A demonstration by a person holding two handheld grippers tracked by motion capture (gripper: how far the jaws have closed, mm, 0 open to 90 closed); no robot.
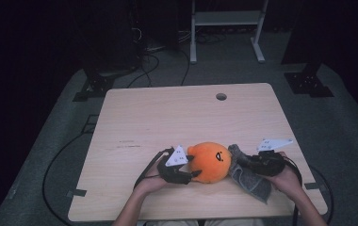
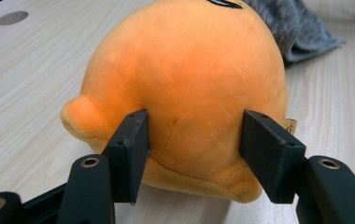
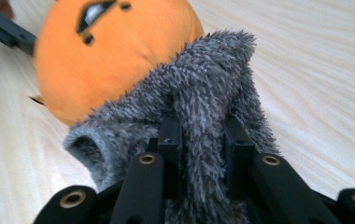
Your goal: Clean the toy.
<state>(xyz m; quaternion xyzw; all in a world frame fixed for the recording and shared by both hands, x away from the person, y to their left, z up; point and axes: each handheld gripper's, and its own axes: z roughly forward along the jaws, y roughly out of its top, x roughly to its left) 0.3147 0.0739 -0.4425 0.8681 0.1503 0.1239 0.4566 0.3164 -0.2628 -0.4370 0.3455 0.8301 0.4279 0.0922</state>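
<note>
One orange plush [image 1: 210, 162] with an unreadable tag, one grey fuzzy cloth [image 1: 250, 181] on the counter [image 1: 167, 117] — left claw [image 2: 192, 154] pinching the plush, right claw [image 3: 202, 154] pinching the cloth.

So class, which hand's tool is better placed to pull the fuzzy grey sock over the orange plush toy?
Probably the right: the right tool already pinches the grey sock against the orange plush toy. The left tool clamps the toy, steadying it.

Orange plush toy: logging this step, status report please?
Left gripper clamped on orange plush toy. Right gripper shut on grey fuzzy sock, sock touching toy. Table around them unobstructed.
</note>
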